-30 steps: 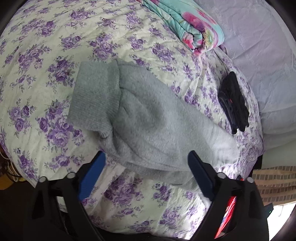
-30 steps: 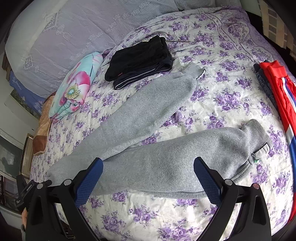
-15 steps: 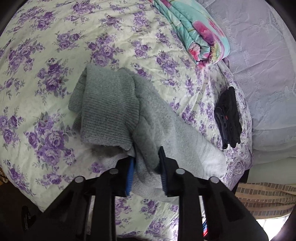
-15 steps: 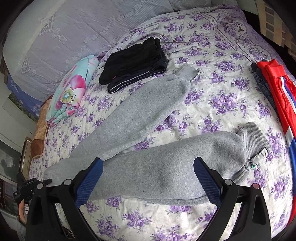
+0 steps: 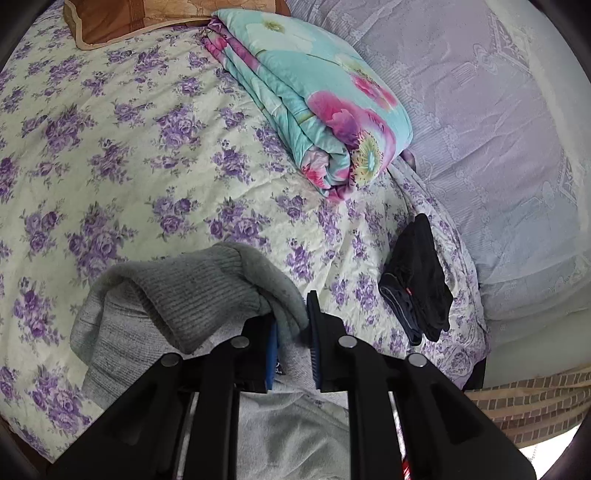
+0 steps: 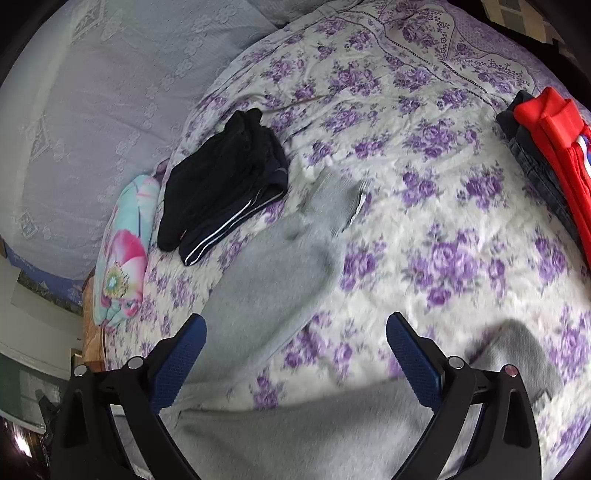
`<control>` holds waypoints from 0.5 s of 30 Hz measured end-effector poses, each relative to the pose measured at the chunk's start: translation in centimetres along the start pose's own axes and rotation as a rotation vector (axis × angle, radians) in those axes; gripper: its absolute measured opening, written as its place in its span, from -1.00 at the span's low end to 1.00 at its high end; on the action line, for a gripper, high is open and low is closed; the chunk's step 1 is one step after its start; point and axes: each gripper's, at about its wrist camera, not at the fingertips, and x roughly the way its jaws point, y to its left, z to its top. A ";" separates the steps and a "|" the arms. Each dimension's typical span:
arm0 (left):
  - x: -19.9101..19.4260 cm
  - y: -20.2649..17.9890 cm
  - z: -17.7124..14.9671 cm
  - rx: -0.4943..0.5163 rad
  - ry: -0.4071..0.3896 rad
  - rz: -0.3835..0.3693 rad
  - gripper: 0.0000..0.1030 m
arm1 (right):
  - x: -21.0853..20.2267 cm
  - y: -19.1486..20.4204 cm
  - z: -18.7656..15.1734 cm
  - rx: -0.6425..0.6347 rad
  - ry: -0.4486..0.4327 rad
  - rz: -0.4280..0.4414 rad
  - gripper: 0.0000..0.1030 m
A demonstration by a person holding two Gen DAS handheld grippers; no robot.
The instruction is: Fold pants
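Clenched on the ribbed waistband end of the grey pants [image 5: 207,295], the left tool [image 5: 291,332] has that fabric bunched between its blue pads; the right tool [image 6: 295,354] is released, its blue fingers [image 6: 413,362] spread wide with nothing between them, above the blurred pants [image 6: 273,273].

Largest in both views is the bed [image 5: 110,166], covered in a pale sheet with purple flowers. At one o'clock in the left view, ten o'clock in the right, a lavender lace-patterned cover [image 5: 498,129] lies along the bed's edge. A turquoise floral quilt [image 5: 314,99], folded, sits at twelve o'clock in the left view, a brown pillow [image 5: 110,18] at eleven. A folded black garment [image 6: 221,181] lies at eleven o'clock in the right view, beside one pant leg's cuff. A red garment [image 6: 554,147] on dark folded clothes sits at two o'clock there.

A second ago the left tool stood wide over the flat waistband; since then it has closed and lifted the fabric. The right tool has come lower over the legs.
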 end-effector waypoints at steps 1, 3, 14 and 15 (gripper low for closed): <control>0.4 -0.1 0.4 -0.004 -0.001 0.006 -0.74 | 0.9 -0.3 0.9 0.015 0.002 -0.006 0.88; 1.0 -0.2 1.0 -0.009 -0.001 0.024 -0.74 | 3.0 -1.0 2.3 0.043 0.025 -0.014 0.80; 0.6 0.4 0.9 -0.026 -0.007 0.050 -0.74 | 8.0 -2.7 2.4 0.115 0.110 0.171 -0.69; 0.2 0.4 0.6 -0.022 -0.010 0.042 -0.74 | 6.6 -2.6 2.2 0.097 0.096 0.182 -0.69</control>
